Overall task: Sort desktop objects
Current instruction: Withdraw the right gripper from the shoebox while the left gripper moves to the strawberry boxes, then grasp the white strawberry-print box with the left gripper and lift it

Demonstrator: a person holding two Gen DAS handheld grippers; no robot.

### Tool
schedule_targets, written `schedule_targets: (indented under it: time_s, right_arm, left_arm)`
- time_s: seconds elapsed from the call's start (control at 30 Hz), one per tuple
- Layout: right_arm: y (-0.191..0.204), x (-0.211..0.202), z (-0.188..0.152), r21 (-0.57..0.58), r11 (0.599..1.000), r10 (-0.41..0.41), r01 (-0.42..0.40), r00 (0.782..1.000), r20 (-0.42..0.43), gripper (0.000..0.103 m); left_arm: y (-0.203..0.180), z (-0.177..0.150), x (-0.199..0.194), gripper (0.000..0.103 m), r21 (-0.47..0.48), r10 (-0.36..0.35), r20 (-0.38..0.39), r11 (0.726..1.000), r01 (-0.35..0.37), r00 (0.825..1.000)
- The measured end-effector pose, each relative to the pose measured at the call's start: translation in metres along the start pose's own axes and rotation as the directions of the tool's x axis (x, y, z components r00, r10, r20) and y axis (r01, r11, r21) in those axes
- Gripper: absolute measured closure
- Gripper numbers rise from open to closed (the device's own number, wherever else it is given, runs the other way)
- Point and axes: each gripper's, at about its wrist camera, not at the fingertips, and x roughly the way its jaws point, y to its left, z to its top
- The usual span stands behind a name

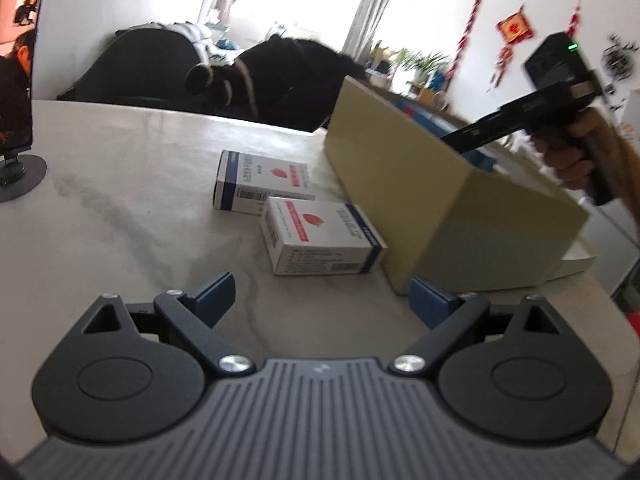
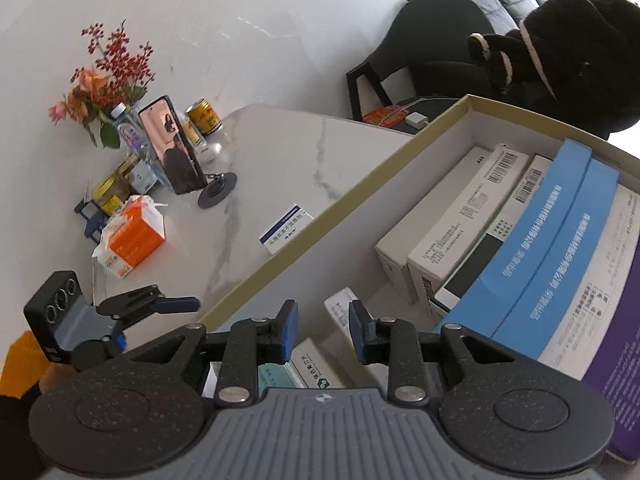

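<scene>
My left tool (image 1: 322, 300) hangs wide open and empty just above the marble table (image 1: 120, 208), with two small white medicine boxes (image 1: 320, 236) lying just ahead of it beside the tan cardboard box (image 1: 420, 184). My right tool (image 2: 323, 330) sits inside that box, its jaws narrowly parted and gripping nothing, over small cartons, near the blue-banded packs (image 2: 556, 240).
</scene>
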Motion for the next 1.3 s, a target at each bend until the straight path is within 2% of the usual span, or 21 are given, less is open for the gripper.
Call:
schedule_targets:
  time_s: [0.23, 0.5, 0.73, 0.87, 1.0, 1.2, 1.3]
  right_arm:
    - [-0.003, -0.013, -0.014, 0.050, 0.998, -0.027, 0.025, 0.999, 0.031, 0.068]
    - [0.007, -0.025, -0.041, 0.059, 0.997, -0.049, 0.042, 0.992, 0.115, 0.063]
    - [0.031, -0.037, -0.064, 0.061, 0.994, -0.100, 0.088, 0.963, 0.251, 0.048]
    - [0.042, -0.044, -0.078, 0.072, 0.994, -0.102, 0.084, 0.945, 0.310, 0.043]
    - [0.047, -0.049, -0.087, 0.092, 0.993, -0.099, 0.072, 0.937, 0.334, 0.041]
    - [0.052, -0.056, -0.095, 0.112, 0.992, -0.099, 0.063, 0.932, 0.348, 0.040]
    - [0.054, -0.057, -0.099, 0.122, 0.991, -0.097, 0.058, 0.931, 0.352, 0.040]
  left_arm:
    - [-0.002, 0.008, 0.026, 0.006, 0.018, 0.034, -0.027, 0.999, -0.034, 0.999]
    - [0.007, 0.014, 0.031, 0.006, -0.026, 0.037, -0.019, 0.999, -0.037, 0.999]
    - [0.013, 0.018, 0.029, 0.006, 0.015, 0.022, -0.006, 1.000, -0.022, 1.000]
    - [0.016, 0.021, 0.027, 0.006, 0.072, -0.020, 0.013, 0.997, 0.019, 1.000]
    - [0.016, 0.030, 0.028, 0.006, 0.158, -0.109, 0.011, 0.982, 0.106, 0.994]
    - [0.018, 0.040, 0.039, 0.006, 0.273, -0.223, -0.055, 0.934, 0.229, 0.973]
    - [0.018, 0.043, 0.044, 0.006, 0.328, -0.254, -0.087, 0.906, 0.268, 0.963]
